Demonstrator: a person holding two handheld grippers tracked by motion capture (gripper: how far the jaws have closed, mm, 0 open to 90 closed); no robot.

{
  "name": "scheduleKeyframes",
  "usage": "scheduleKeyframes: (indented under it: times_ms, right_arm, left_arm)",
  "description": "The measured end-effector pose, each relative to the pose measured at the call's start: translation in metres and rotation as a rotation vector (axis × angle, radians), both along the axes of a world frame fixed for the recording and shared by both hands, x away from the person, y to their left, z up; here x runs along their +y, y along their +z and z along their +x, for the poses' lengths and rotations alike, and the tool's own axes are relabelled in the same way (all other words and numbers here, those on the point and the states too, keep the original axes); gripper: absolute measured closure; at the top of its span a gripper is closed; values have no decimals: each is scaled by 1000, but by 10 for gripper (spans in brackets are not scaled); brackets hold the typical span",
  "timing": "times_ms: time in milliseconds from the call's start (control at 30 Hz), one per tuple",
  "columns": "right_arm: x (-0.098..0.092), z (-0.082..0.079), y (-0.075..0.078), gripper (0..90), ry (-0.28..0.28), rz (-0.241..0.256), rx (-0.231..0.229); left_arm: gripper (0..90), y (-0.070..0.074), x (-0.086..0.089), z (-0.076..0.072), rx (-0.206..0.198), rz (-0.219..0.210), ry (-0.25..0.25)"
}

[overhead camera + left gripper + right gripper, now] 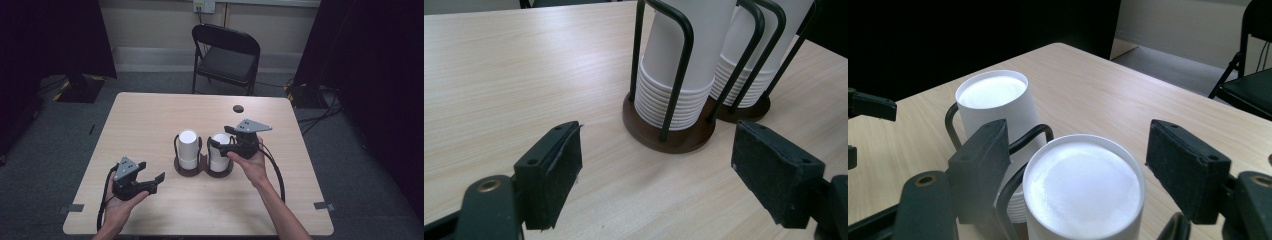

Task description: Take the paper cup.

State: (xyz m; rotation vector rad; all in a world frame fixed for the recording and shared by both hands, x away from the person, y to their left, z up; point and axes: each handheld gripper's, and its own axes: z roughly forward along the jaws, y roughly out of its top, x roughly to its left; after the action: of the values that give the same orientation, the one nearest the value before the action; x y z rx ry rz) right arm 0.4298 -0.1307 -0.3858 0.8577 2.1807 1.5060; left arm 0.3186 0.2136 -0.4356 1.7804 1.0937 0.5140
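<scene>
High view: two stacks of white cups, left stack [188, 148] and right stack [219, 151], stand in black wire holders at frame centre on the table [150, 120]; right gripper [220, 143] spread at the right stack. Left gripper view: left gripper [656, 167] spread, stacks upper right. Right gripper view: jaws flank the right stack, lower centre.

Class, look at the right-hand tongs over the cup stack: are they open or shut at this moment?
Open. The right tongs have their jaws spread on either side of the nearer cup stack, with clear gaps between pads and cup.
</scene>
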Motion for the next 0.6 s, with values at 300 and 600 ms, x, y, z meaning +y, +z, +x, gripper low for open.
scheduleKeyframes:
  times_ms: [300, 600]
  right_arm:
    - [-1, 7, -10, 263, -13, -10, 31]
    - [-3, 8, -16, 272, -5, -21, 42]
  left_arm:
    - [201, 0, 0, 0, 1, -3, 1]
    - [201, 1, 0, -1, -3, -2, 4]
